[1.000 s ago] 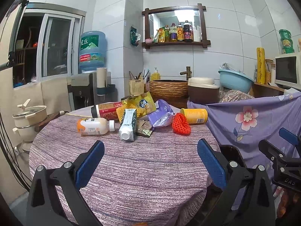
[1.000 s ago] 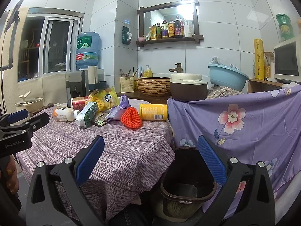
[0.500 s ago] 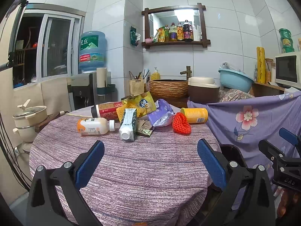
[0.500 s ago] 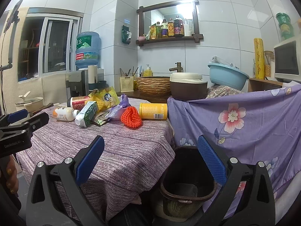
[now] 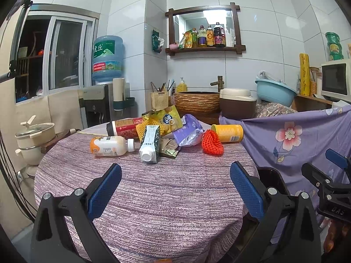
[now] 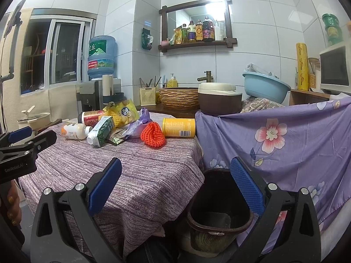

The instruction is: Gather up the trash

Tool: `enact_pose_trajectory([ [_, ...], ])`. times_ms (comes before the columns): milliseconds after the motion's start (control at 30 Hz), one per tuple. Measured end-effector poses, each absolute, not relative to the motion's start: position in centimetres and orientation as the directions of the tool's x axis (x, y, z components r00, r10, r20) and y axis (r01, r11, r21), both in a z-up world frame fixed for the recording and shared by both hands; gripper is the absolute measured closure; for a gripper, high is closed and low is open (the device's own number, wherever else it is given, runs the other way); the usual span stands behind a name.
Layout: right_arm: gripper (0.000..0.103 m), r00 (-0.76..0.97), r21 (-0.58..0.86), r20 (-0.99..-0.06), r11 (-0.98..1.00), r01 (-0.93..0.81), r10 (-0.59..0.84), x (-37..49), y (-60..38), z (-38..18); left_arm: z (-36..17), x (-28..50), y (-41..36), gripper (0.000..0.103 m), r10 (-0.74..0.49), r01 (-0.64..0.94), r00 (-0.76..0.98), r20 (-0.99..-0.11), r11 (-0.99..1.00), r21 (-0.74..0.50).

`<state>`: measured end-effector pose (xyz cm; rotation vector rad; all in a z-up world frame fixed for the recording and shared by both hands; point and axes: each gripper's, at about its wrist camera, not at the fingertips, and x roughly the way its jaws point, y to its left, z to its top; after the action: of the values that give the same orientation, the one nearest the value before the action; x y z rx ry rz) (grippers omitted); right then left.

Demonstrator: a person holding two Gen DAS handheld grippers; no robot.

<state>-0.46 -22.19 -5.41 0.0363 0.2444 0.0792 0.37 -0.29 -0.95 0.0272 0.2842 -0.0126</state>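
Trash lies heaped at the far side of the round table (image 5: pixel 166 197): a white and orange bottle (image 5: pixel 108 146), a green carton (image 5: pixel 150 143), a red foam net (image 5: pixel 211 143), a yellow can (image 5: pixel 228 133), a purple bag (image 5: pixel 188 131), a yellow chip bag (image 5: pixel 166 119) and a red can (image 5: pixel 125 127). A dark bin (image 6: pixel 217 208) stands on the floor right of the table. My left gripper (image 5: pixel 175 188) hangs open over the near tabletop, holding nothing. My right gripper (image 6: pixel 175 186) is open above the table edge and the bin.
A purple floral cloth (image 6: pixel 285 144) drapes furniture on the right. Behind the table are a woven basin (image 5: pixel 196 103), a brown cooker (image 5: pixel 238 105) and a water dispenser (image 5: pixel 105 81). Cream pots (image 5: pixel 33 135) stand at the left. A hand (image 6: pixel 13 206) holds the left gripper.
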Motion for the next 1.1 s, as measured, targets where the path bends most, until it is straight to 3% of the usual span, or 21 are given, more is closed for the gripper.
enact_pose_trajectory([
  [733, 0.005, 0.96, 0.038, -0.266, 0.996, -0.075, 0.082, 0.3, -22.0, -6.2, -1.7, 0.8, 0.0, 0.005, -0.012, 0.023, 0.953, -0.304, 0.999, 0.032],
  [900, 0.005, 0.948, 0.039, -0.309, 0.997, -0.071, 0.08, 1.4, -21.9, -6.8, -2.1, 1.6, 0.2, 0.005, -0.043, 0.054, 0.937, -0.347, 0.998, 0.023],
  [1100, 0.005, 0.916, 0.03, -0.387, 0.994, -0.102, 0.106, 3.7, -21.4, -8.1, -3.9, 3.6, 1.1, 0.005, -0.086, 0.084, 0.879, -0.469, 0.996, -0.026],
])
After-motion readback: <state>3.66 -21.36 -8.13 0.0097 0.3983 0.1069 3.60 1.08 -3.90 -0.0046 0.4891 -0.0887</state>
